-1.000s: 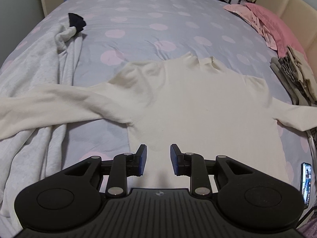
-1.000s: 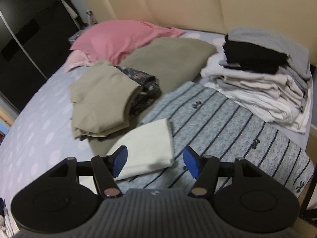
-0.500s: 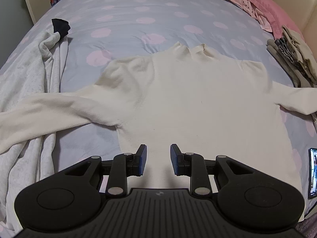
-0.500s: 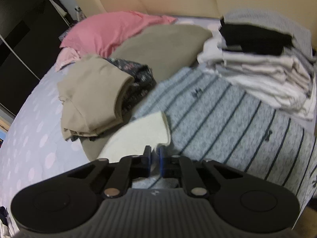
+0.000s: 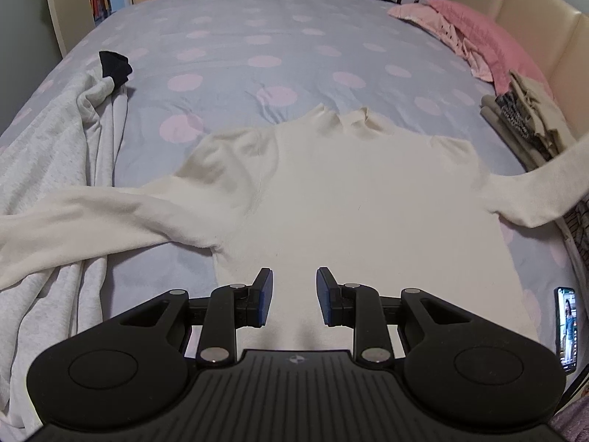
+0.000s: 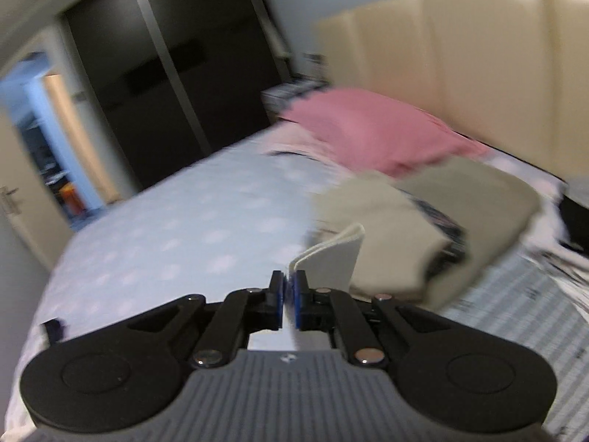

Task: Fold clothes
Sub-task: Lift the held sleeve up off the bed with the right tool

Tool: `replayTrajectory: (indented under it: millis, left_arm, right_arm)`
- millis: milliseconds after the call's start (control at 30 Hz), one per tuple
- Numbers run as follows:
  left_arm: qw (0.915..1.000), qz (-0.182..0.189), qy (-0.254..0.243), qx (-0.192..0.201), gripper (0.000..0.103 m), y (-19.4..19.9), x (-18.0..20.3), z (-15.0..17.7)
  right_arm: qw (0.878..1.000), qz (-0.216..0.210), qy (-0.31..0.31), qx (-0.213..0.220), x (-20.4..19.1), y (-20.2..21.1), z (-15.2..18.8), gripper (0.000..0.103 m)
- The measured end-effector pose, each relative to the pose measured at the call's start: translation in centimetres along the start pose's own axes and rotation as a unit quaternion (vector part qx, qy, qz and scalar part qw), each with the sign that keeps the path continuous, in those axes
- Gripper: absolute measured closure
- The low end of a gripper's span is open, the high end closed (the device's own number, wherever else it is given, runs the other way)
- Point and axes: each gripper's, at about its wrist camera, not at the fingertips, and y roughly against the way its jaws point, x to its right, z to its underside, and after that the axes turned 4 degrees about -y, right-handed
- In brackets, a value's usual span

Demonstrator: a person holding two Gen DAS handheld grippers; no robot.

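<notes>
The bed, covered in a dotted sheet, serves as the folding surface, and every position below is given relative to it. The cream sweater lies flat and face-down or face-up (which cannot be told) across the near half of the bed, collar toward the far edge, so that its body is spread for folding. Its left sleeve rests outstretched over a grey garment at the bed's left side. Its right sleeve rises off the bed toward the right, because the right gripper is clamped on the sleeve's cuff and holds it raised, presumably to carry it across the body. The left gripper hovers over the hem with its jaws parted and empty. A stack of folded clothes sits at the bed's right edge.
</notes>
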Motion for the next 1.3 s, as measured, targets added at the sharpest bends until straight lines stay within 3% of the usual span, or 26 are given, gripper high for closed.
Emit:
replayTrajectory:
  millis: [300,733,967,1200,1300]
  left_arm:
    - [0.9995,0.004,0.01,0.028,0.079,2.0,-1.4,0.4]
    - [0.9987,-0.015,0.045,0.019,0.079,2.1,-6.1,2.6]
    - [0.9976,-0.022,0.063,0.015,0.079,2.1,-8.2,3.5]
    - [0.9969,-0.023,0.073,0.015,0.079,1.8,-9.0,3.4]
    - [0.9966,-0.026,0.078,0.012,0.079,1.5,-9.2,3.2]
  right_arm:
    - [0.99,-0.114,0.081,-0.005,-15.0,0.4,1.4,0.097]
    - [0.965,-0.216,0.129,-0.079,-28.5,-3.7,8.4,0.097]
    - [0.955,-0.225,0.149,-0.125,-32.8,-6.6,12.2,0.097]
    - [0.943,-0.227,0.151,-0.191,-33.2,-9.9,17.3,0.097]
    - [0.936,-0.23,0.154,-0.219,-33.2,-11.0,19.4,0.092]
